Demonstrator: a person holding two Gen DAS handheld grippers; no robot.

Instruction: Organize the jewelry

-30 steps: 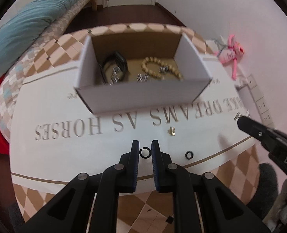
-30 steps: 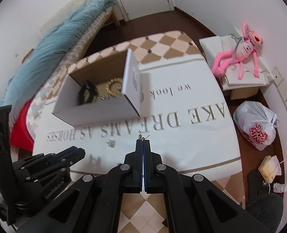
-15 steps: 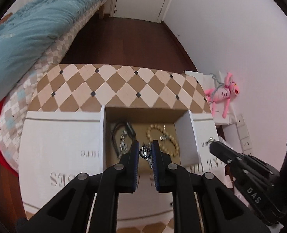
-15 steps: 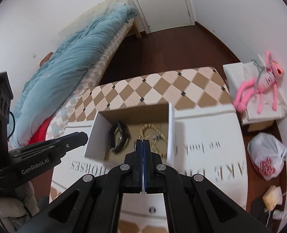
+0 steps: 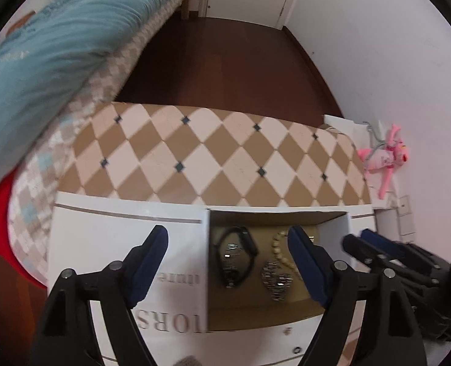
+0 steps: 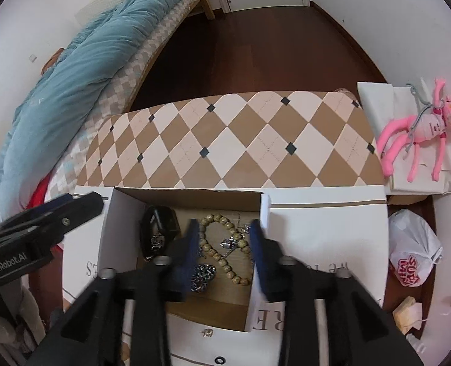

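The black ring (image 6: 219,360) lies on the tabletop (image 6: 326,225) just behind our right hand-held gripper (image 6: 224,251), which hangs wide open and empty over the box (image 6: 115,228), as does our left hand-held gripper (image 5: 227,262).

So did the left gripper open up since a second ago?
Yes. The left gripper was pinched on a small black ring above the table; now it is spread wide over the cardboard box, with nothing between its fingers.
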